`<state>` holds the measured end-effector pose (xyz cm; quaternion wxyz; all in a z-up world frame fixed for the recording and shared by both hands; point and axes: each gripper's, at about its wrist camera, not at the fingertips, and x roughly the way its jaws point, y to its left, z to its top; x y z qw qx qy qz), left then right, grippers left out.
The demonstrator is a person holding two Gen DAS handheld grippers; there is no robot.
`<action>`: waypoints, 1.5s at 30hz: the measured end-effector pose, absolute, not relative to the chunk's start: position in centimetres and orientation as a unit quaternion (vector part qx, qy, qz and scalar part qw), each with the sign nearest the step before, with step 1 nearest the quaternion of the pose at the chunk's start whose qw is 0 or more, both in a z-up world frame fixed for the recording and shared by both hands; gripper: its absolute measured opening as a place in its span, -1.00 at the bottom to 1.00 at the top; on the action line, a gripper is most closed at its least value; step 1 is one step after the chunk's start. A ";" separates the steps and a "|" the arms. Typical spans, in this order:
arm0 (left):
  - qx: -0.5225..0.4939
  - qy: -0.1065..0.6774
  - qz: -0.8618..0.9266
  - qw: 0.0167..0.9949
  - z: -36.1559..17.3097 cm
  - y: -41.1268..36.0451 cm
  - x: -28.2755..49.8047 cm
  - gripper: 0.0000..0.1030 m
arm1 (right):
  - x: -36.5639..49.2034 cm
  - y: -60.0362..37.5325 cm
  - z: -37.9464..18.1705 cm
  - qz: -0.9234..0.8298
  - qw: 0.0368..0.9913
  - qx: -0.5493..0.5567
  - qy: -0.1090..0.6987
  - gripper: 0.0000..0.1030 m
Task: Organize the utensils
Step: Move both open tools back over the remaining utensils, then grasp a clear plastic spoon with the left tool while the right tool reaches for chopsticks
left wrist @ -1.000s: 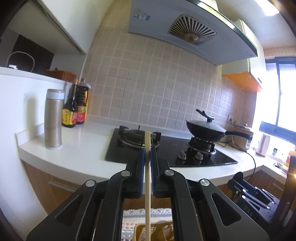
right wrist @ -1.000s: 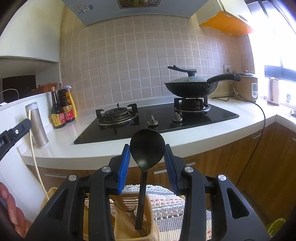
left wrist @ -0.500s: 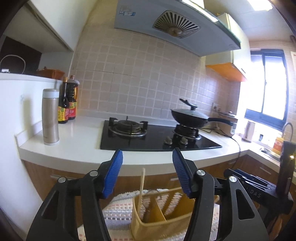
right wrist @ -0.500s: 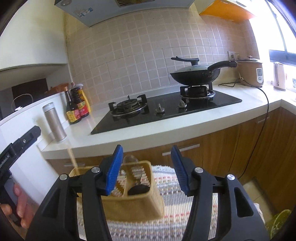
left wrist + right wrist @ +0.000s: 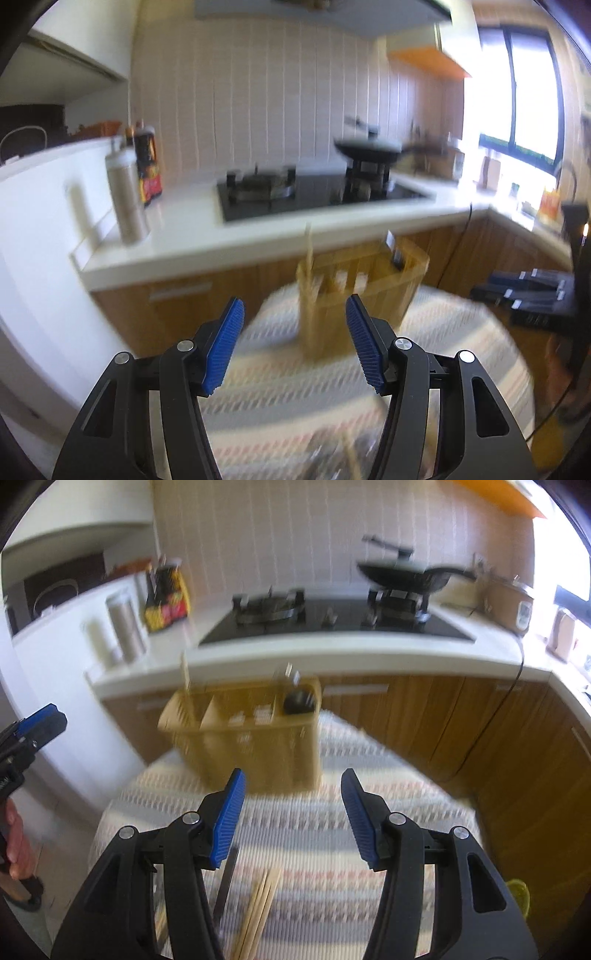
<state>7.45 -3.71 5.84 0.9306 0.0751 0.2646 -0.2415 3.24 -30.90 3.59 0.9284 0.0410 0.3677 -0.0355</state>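
A yellow utensil holder (image 5: 251,734) with several compartments stands on a striped cloth (image 5: 314,830). A chopstick (image 5: 184,679) sticks up from its left compartment and a black ladle (image 5: 297,701) sits in its right one. Several loose chopsticks (image 5: 258,904) and a dark utensil (image 5: 225,882) lie on the cloth near me. My right gripper (image 5: 291,812) is open and empty above the cloth. My left gripper (image 5: 295,347) is open and empty in front of the holder (image 5: 369,288), and also shows in the right wrist view (image 5: 33,723). Both views are blurred.
Behind the holder runs a white counter (image 5: 332,653) with a gas stove (image 5: 332,616), a black wok (image 5: 406,578), a steel flask (image 5: 123,627) and sauce bottles (image 5: 166,594). Wooden cabinets (image 5: 480,720) stand below. A black knife block (image 5: 532,291) is at right.
Both grippers let go of their utensils, the chopstick and the ladle, which now stand in the holder. Both grippers then pulled back and tilted down, open, toward the cloth.
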 end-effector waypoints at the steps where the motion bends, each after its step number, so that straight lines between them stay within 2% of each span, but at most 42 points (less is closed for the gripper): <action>1: 0.084 0.282 -0.241 0.925 4.9 -3.2 7.3 0.09 | 3.1 -30.7 2.9 -0.028 0.922 0.042 0.384 -0.02; 9: 0.158 0.446 -0.200 0.858 -5.7 -1.1 8.4 0.08 | 3.2 -29.5 -4.4 0.006 0.859 0.060 0.509 -0.06; 11: 0.140 0.475 -0.225 0.839 -7.2 -0.6 8.7 0.08 | 3.5 -29.4 -6.2 0.010 0.842 0.064 0.536 -0.23; 13: 0.126 0.500 -0.247 0.821 -8.6 -0.1 8.8 0.08 | 3.6 -29.4 -7.9 0.018 0.822 0.075 0.565 -0.31; 17: 0.138 0.516 -0.248 0.808 -10.1 -0.2 8.6 0.04 | 3.6 -29.8 -10.3 0.028 0.794 0.101 0.598 -0.42; 20: 0.142 0.524 -0.250 0.802 -10.9 -0.3 8.7 -0.08 | 3.7 -29.9 -11.2 0.031 0.786 0.117 0.607 -0.53; 27: 0.167 0.517 -0.245 0.803 -11.5 -1.4 8.4 -0.17 | 3.6 -28.5 -12.3 0.029 0.786 0.109 0.608 -0.56; 30: 0.175 0.513 -0.242 0.805 -11.6 -1.7 8.2 -0.20 | 3.3 -27.2 -12.4 0.018 0.797 0.064 0.600 -0.66; 32: 0.181 0.509 -0.243 0.805 -11.6 -1.9 8.2 -0.23 | 2.9 -26.6 -12.7 0.019 0.797 0.055 0.601 -0.79; 37: 0.186 0.510 -0.245 0.803 -11.6 -1.7 7.8 -0.24 | 1.2 -27.6 -12.5 0.020 0.806 0.049 0.590 -0.80; 45: 0.221 0.516 -0.250 0.789 -11.4 -2.6 7.9 -0.26 | 0.9 -27.2 -12.1 0.027 0.783 0.008 0.621 -0.76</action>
